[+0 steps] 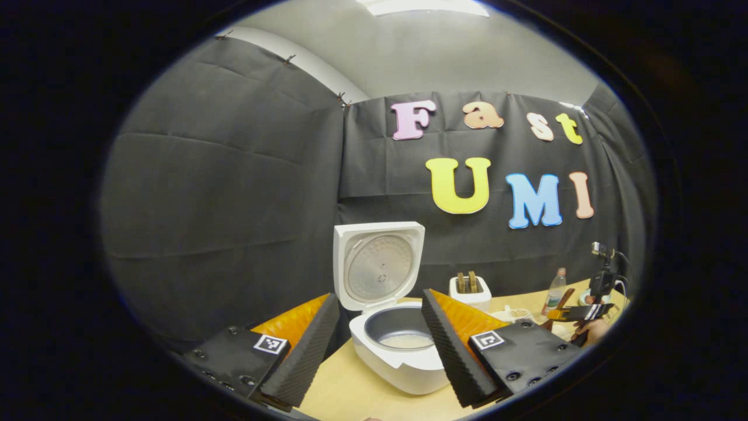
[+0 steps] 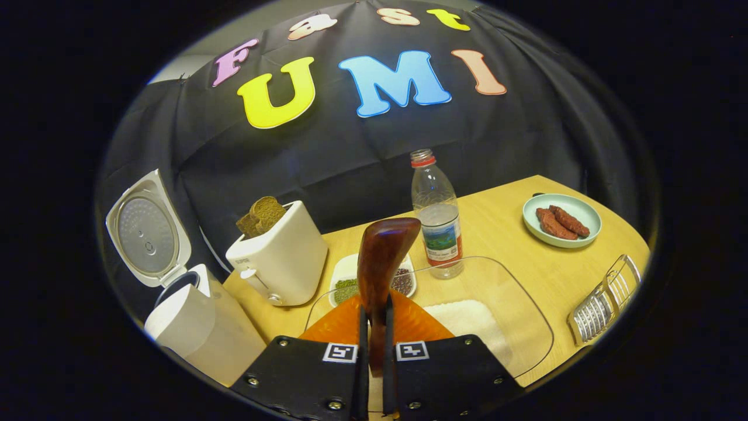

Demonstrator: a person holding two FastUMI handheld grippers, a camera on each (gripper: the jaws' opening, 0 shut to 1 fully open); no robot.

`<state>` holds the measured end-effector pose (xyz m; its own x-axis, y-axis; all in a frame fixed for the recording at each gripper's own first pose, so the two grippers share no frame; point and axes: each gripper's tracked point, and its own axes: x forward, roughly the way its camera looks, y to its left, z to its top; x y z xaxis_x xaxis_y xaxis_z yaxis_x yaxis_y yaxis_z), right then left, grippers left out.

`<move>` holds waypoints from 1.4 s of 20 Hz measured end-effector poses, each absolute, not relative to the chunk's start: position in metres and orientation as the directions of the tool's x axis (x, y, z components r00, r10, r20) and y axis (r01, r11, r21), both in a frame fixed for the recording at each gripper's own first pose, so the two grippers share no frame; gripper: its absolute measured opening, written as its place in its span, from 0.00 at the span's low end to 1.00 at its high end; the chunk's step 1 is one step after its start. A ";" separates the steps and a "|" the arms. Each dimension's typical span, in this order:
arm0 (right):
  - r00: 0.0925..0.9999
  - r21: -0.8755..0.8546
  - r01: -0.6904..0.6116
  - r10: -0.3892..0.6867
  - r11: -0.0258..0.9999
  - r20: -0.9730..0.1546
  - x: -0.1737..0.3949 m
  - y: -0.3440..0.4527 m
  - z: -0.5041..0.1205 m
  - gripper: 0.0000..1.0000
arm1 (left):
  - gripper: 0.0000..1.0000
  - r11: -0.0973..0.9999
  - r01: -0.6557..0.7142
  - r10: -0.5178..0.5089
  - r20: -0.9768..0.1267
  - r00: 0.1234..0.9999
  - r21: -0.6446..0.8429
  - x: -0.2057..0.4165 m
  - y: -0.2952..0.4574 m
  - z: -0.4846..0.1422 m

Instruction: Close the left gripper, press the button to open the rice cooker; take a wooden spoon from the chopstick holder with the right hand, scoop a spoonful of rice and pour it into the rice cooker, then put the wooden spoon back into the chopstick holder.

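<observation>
The white rice cooker [image 1: 403, 362] stands with its lid [image 1: 378, 266] raised, and a little rice lies at the bottom of its grey pot [image 1: 400, 330]. My left gripper [image 1: 377, 351] is open just in front of it, one finger on each side of the pot. My right gripper [image 2: 374, 318] is shut on the brown wooden spoon [image 2: 383, 257], whose wide end points forward above the clear glass container of rice [image 2: 467, 318]. The wire chopstick holder [image 2: 602, 301] sits at the right table edge. The rice cooker [image 2: 187, 318] is to the left.
A white toaster [image 2: 280, 257] with bread stands between the cooker and a small dish of beans [image 2: 347, 286]. A water bottle [image 2: 435, 216] is behind the glass container. A green plate [image 2: 578, 204] with sausages sits far right. The right gripper [image 1: 584, 313] is far right.
</observation>
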<state>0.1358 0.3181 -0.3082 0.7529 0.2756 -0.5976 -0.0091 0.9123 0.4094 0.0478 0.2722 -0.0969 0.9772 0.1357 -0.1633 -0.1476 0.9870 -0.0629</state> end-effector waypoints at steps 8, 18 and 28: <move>0.705 0.660 0.178 0.373 0.730 -0.603 0.130 0.297 -0.316 0.10 | 0.98 0.989 -0.136 0.126 -0.154 0.980 -0.059 0.045 0.256 -0.093; 0.744 0.834 0.299 0.434 0.464 -0.508 0.139 0.260 -0.267 0.10 | 0.98 0.989 -0.138 0.129 -0.130 0.983 -0.057 0.039 0.244 -0.078; 0.759 0.923 0.209 0.542 0.323 -0.361 0.160 0.317 -0.185 0.09 | 0.98 0.979 -0.192 0.183 -0.120 0.976 -0.069 0.020 0.269 -0.074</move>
